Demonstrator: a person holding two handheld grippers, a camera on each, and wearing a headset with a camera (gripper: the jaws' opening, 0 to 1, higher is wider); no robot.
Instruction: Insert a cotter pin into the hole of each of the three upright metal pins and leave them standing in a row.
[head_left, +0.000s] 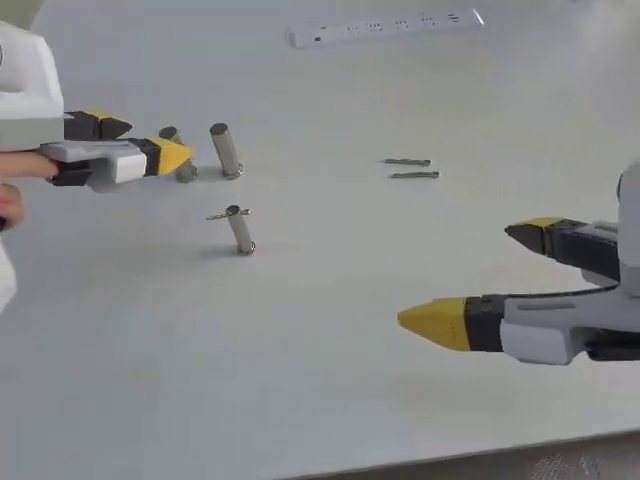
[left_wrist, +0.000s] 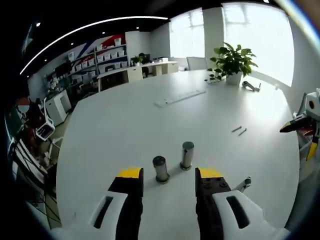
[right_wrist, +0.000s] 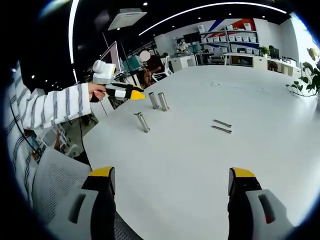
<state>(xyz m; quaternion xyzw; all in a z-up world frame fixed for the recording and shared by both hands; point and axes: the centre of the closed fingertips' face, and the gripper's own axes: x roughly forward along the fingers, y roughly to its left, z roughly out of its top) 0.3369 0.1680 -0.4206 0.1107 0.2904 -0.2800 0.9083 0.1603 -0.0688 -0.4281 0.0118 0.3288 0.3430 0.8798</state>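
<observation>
The left tool (head_left: 158, 140) and right tool (head_left: 453, 275) are gaping empty; the right is hovering nearer the flat-lying cotter pins (head_left: 407, 161).

Big open office. Ahead of the left gripper (left_wrist: 170, 176) the white table (left_wrist: 115, 120) runs out to a potted plant (left_wrist: 231, 61) and bright windows (left_wrist: 255, 40) on its right; shelves (left_wrist: 95, 57) and an office chair (left_wrist: 44, 131) sit off left, curved light strip (left_wrist: 95, 25) overhead.

two pins (head_left: 225, 150) stood side by side, far left on the table (head_left: 300, 360). third pin (head_left: 241, 232) just before them, cotter pin (head_left: 226, 213) through its top. two loose cotter pins (head_left: 406, 161) lay well right, power strip (head_left: 385, 27) far behind.
</observation>
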